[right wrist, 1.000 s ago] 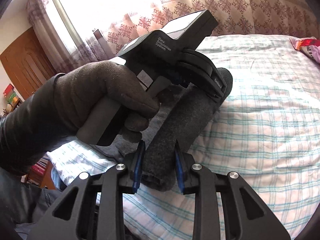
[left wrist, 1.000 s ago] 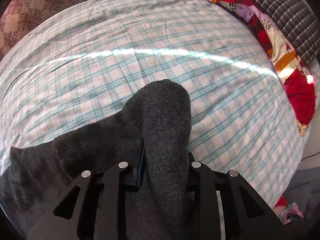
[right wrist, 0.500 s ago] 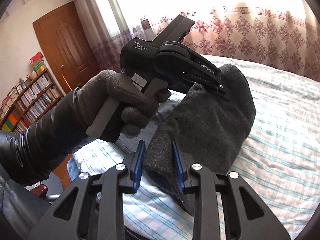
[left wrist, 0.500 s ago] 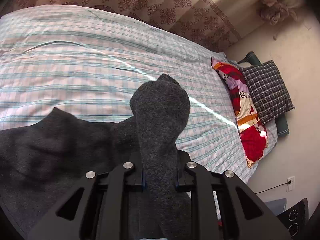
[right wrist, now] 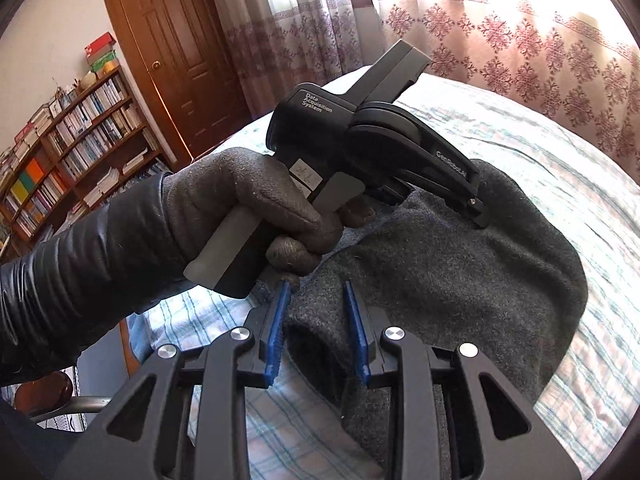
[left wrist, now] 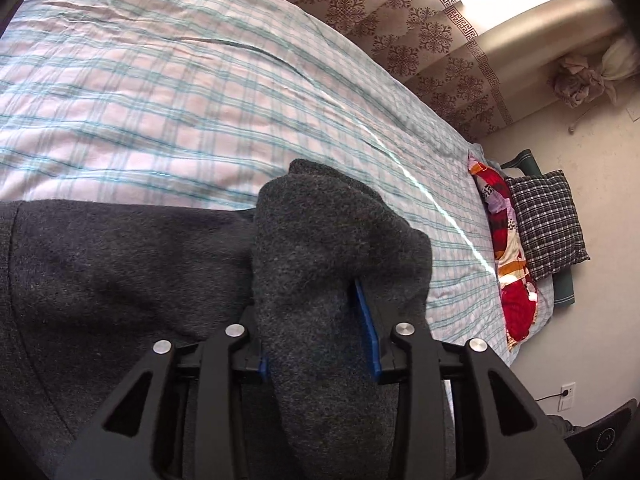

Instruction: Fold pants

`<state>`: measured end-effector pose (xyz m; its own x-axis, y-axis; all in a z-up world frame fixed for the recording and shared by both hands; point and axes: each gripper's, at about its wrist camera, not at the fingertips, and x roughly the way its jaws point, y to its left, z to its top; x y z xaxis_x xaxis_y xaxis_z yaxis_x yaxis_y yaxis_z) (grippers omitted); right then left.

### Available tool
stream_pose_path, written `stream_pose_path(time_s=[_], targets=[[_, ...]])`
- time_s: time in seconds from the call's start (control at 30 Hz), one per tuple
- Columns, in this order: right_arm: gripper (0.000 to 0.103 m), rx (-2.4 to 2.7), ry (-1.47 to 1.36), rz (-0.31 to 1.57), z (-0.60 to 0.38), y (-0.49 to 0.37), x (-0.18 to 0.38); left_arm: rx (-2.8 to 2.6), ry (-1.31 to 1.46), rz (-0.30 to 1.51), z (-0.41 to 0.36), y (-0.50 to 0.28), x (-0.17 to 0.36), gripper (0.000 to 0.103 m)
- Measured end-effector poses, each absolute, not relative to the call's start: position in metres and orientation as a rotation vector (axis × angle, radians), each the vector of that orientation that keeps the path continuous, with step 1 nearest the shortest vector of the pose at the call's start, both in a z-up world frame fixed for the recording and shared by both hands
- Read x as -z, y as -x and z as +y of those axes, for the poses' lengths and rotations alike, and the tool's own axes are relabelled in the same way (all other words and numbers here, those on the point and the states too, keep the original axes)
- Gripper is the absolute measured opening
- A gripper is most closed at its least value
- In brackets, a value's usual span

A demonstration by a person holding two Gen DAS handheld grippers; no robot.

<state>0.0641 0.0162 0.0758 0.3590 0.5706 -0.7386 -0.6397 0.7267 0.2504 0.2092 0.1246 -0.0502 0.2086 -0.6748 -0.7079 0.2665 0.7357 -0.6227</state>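
The dark grey pants (left wrist: 100, 272) lie on the plaid bed sheet (left wrist: 160, 100). My left gripper (left wrist: 318, 336) is shut on a thick bunched fold of the pants that stands up between its blue pads (left wrist: 366, 332). In the right wrist view my right gripper (right wrist: 316, 328) grips another edge of the same pants (right wrist: 460, 280) between its blue pads (right wrist: 354, 328). The left gripper's body (right wrist: 360, 148), held by a gloved hand (right wrist: 240, 208), hovers over the fabric there.
A red patterned cushion (left wrist: 508, 264) and a checked pillow (left wrist: 548, 224) lie at the bed's far right end. A patterned curtain (right wrist: 520, 52) hangs behind the bed. A bookshelf (right wrist: 60, 152) and wooden door (right wrist: 176, 52) stand to the left.
Both grippers have swung with the pants still held. The fabric has spread wider and lower on the sheet, and the left gripper's jaws stand wider around a thicker bunch.
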Motion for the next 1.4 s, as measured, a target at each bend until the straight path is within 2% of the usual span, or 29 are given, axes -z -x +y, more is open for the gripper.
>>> stream_pose_path(time_s=[0.07, 0.13, 0.17, 0.3, 0.5, 0.73, 0.97, 1.17, 1.27, 1.4], targets=[[0.035, -0.812, 0.083, 0.948, 0.027, -0.070, -0.067, 0.663, 0.382, 1.181, 0.130, -0.208, 0.055, 0.047], [0.044, -0.829, 0.074, 0.961, 0.028, -0.072, -0.063, 0.620, 0.345, 1.159, 0.138, -0.207, 0.056, 0.055], [0.045, -0.832, 0.057, 0.954, 0.024, -0.073, -0.064, 0.595, 0.336, 1.151, 0.144, -0.207, 0.057, 0.057], [0.045, -0.782, -0.013, 0.950, -0.013, -0.078, -0.061, 0.526, 0.353, 1.148, 0.168, -0.203, 0.060, 0.057], [0.045, -0.519, -0.121, 0.939, -0.090, -0.102, -0.056, 0.437, 0.276, 1.066, 0.178, -0.171, 0.029, 0.057], [0.046, -0.464, -0.071, 0.920, -0.091, -0.156, -0.034, 0.512, 0.231, 1.052, 0.144, -0.111, 0.006, 0.057], [0.046, -0.462, 0.021, 0.903, -0.072, -0.180, -0.011, 0.479, 0.079, 1.050, 0.109, -0.065, 0.026, 0.057], [0.047, -0.444, 0.099, 0.875, -0.060, -0.175, 0.012, 0.449, 0.008, 1.056, 0.104, -0.059, 0.054, 0.058], [0.046, -0.453, 0.078, 0.873, -0.064, -0.174, 0.008, 0.466, 0.008, 1.032, 0.108, -0.058, 0.062, 0.058], [0.045, -0.483, 0.005, 0.842, -0.082, -0.151, -0.023, 0.475, -0.006, 1.014, 0.111, -0.053, 0.063, 0.059]])
